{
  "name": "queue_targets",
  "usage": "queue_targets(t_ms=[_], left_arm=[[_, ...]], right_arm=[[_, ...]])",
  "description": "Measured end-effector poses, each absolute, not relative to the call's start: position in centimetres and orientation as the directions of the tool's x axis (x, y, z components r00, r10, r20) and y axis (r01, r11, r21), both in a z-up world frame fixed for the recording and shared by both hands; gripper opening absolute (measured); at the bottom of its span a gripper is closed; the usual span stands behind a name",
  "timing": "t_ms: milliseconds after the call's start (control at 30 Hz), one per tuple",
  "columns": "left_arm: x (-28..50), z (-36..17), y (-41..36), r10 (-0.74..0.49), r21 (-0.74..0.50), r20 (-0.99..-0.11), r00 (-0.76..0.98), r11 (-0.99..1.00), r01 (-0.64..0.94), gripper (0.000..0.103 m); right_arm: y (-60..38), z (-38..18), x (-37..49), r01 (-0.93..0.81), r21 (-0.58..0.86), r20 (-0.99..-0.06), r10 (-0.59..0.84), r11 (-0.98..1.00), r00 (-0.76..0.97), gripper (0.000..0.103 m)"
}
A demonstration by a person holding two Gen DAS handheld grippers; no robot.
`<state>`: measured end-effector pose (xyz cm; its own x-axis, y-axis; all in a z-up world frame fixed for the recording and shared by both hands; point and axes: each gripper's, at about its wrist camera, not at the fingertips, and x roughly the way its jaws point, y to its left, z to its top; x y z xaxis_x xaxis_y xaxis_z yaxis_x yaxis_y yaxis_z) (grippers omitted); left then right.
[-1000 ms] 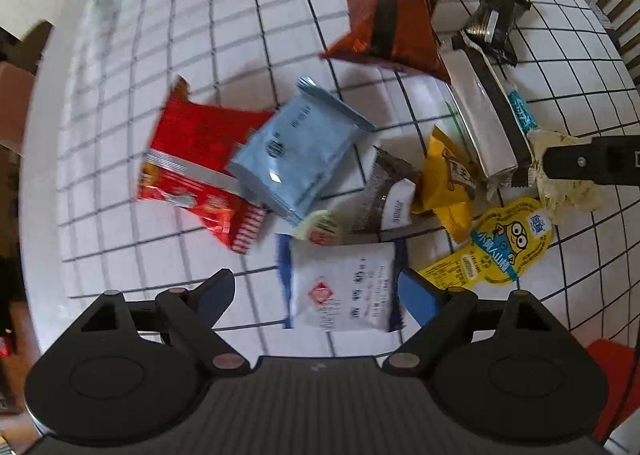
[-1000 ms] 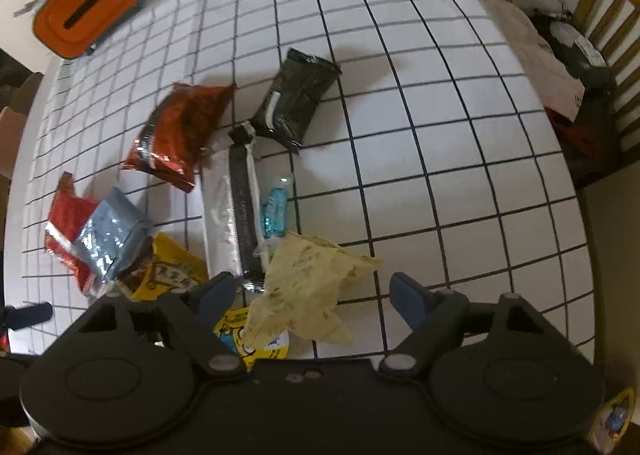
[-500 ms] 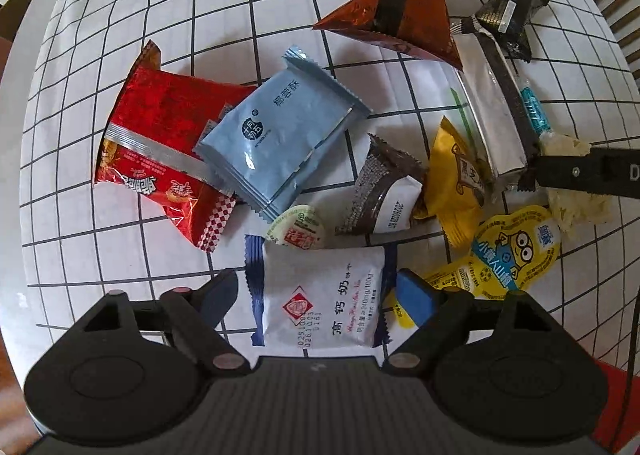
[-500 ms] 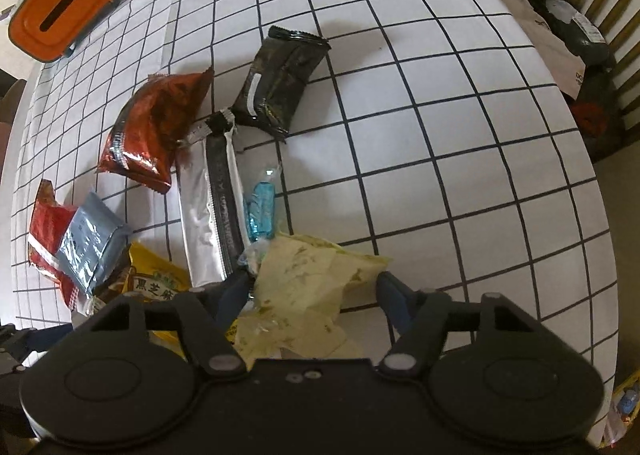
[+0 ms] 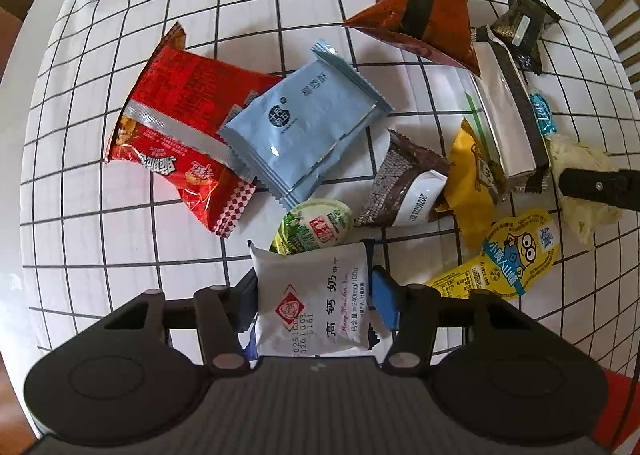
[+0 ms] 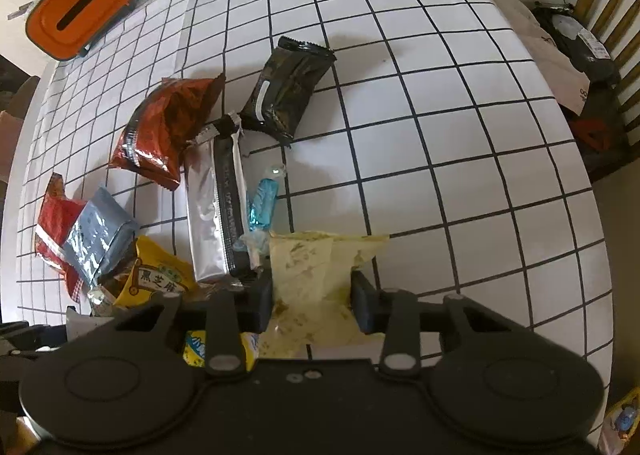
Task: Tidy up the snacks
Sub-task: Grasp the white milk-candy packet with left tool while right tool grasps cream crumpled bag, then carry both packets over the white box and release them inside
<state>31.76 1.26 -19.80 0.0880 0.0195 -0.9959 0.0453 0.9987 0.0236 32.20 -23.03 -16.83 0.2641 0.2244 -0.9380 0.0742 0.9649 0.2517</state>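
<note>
Closing in from both sides, the left gripper [image 5: 316, 301] is bringing its jaws against the edges of a white milk-candy packet [image 5: 316, 295] at the bottom centre of the left wrist view; the packet is sitting between the pads, which seem to be just meeting it. The right gripper [image 6: 312, 301] has likewise been closing, and its jaws are now pinching a crumpled pale-yellow wrapper [image 6: 320, 267] at the bottom centre of its own view.

Sorting looks barely begun, judging by the layout: nearly every snack is still lying in one loose heap on the checked bench [image 5: 120, 247], with no separate groups showing.

Spreading outward, a small green-and-white oval sachet [image 5: 316, 227] is touching the white packet's top edge. A glossy pale-blue pillow pack [image 5: 304, 127] is overlapping a shiny red crinkled bag [image 5: 180, 135] at centre left. A long silver foil bar [image 6: 214, 215] is resting beside a dark-red foil pouch [image 6: 168, 127] and a black wrapper [image 6: 288, 91]. An orange-lidded box [image 6: 80, 3] is sitting at upper left.
</note>
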Motion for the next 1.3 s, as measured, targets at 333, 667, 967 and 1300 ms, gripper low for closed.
queue_targets(t_ms=[333,667,967,1300], left_arm=[[31.5,-18.1,3.8,0.024,0.021,-0.993,0.112,0.999,-0.031,0.056],[29.4,-12.9,5.1,-0.028,-0.038,-0.981,0.194,0.998,-0.048,0.056],[24.7,-7.6,3.8,-0.081,-0.086,-0.964,0.252,0.996,-0.013,0.056],[19.3,-4.3,2.8,-0.101,-0.096,-0.951,0.293,0.995,0.031,0.056]], right_arm=[[-23.8,-13.7,30.5,0.044,0.288,-0.917,0.262,0.957,0.301,0.038],[-23.6,-9.1,27.3,-0.028,0.330,-0.882,0.318,0.944,0.347,0.038],[-23.1,-5.0,22.8,-0.102,0.351,-0.852,0.363,0.931,0.378,0.038],[-22.7,-2.6,17.2,-0.168,0.356,-0.837,0.393,0.919,0.381,0.038]])
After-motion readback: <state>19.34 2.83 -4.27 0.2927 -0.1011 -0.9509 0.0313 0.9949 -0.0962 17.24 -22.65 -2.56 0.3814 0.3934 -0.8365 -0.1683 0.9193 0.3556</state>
